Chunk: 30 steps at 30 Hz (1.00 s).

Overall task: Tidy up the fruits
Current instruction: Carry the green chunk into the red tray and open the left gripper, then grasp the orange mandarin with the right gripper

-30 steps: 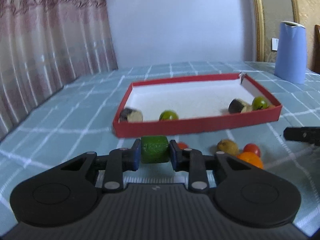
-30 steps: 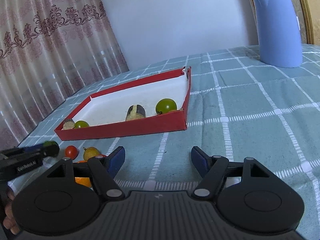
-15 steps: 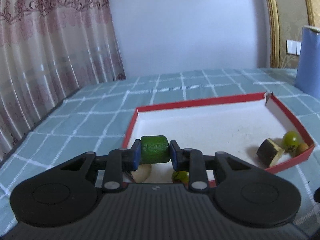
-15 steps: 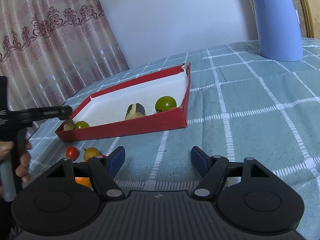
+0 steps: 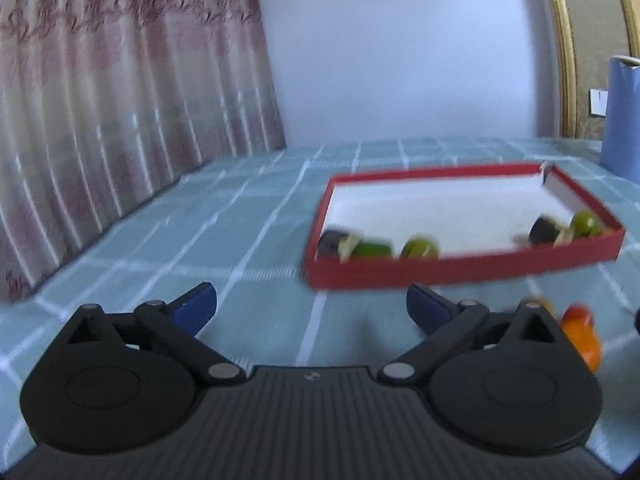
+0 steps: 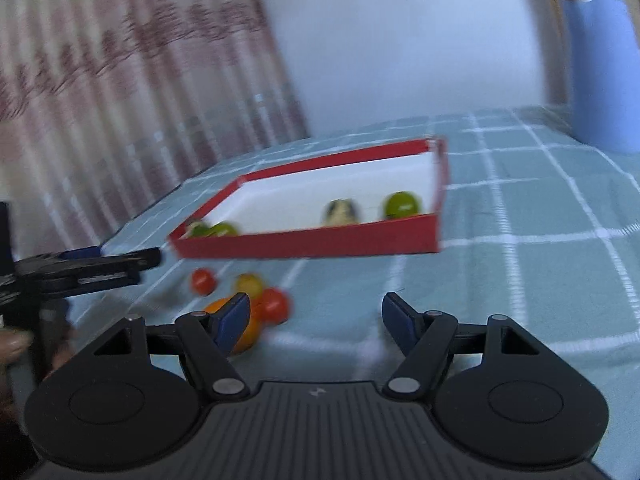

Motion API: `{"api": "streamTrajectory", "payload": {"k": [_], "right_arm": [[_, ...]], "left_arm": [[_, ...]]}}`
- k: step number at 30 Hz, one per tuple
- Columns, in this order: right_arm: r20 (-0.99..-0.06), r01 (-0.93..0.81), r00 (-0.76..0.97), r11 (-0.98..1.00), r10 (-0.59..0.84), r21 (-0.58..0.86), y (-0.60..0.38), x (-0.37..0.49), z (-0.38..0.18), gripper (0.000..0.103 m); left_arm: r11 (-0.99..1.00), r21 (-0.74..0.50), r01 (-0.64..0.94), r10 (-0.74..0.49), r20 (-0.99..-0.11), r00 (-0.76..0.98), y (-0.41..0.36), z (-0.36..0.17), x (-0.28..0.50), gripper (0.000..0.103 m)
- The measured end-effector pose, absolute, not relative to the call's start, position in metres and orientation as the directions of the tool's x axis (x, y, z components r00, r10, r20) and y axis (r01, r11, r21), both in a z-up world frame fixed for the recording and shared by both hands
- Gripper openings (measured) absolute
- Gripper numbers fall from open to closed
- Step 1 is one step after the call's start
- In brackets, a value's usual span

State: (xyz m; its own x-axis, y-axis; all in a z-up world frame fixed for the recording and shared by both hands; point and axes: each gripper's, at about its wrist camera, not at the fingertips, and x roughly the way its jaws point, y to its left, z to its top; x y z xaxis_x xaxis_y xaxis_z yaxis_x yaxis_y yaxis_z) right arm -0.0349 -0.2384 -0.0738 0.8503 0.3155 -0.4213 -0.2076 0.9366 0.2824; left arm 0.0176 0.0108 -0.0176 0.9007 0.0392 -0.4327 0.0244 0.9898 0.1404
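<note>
Fruits beside red tray edge

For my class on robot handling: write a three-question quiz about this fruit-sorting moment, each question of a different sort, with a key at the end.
1. True or false: the left gripper holds a green piece of fruit between its fingers.
2. Multiple choice: where do the loose fruits, such as the orange fruit and the red tomato, lie? A) inside the red tray; B) on the checked tablecloth in front of the tray; C) beside the blue jug.
3. Fill in: in the right wrist view, the right gripper has its jaws ____.

Key: 1 false, both fingers stand apart with nothing between them; 2 B; 3 open.
</note>
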Motion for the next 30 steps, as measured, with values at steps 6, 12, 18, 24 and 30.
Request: {"api": "streamTrajectory", "payload": {"k": [6, 12, 18, 24, 30], "right_arm": [[-0.43, -0.299, 0.838, 0.942, 0.336, 0.155, -0.187, -0.057, -0.072, 0.073], [-0.484, -0.285, 0.828, 0.956, 0.283, 0.072, -0.16, -0.049, -0.075, 0.073], [-0.528, -0.246, 0.812, 0.966, 0.249, 0.078, -0.154, -0.031, -0.076, 0.058], [-0.561, -0.219, 0.797, 0.973, 0.221, 0.072, -0.148, -0.015, -0.078, 0.051], [-0.565, -0.202, 0.799, 0.977, 0.206, 0.071, -0.147, -0.01, -0.077, 0.042]], "left_arm": [[0.998, 0.065, 0.004, 0.028, -0.483, 0.875, 0.025, -0.021, 0.026, 0.101], [1.0, 0.014, 0.014, -0.005, -0.477, 0.879, 0.032, -0.021, 0.024, 0.102], [1.0, -0.006, 0.021, -0.021, -0.479, 0.878, 0.034, -0.02, 0.024, 0.102], [1.0, -0.015, 0.025, -0.029, -0.476, 0.879, 0.035, -0.02, 0.024, 0.102], [1.0, -0.016, 0.027, -0.031, -0.475, 0.879, 0.034, -0.02, 0.024, 0.102]]}}
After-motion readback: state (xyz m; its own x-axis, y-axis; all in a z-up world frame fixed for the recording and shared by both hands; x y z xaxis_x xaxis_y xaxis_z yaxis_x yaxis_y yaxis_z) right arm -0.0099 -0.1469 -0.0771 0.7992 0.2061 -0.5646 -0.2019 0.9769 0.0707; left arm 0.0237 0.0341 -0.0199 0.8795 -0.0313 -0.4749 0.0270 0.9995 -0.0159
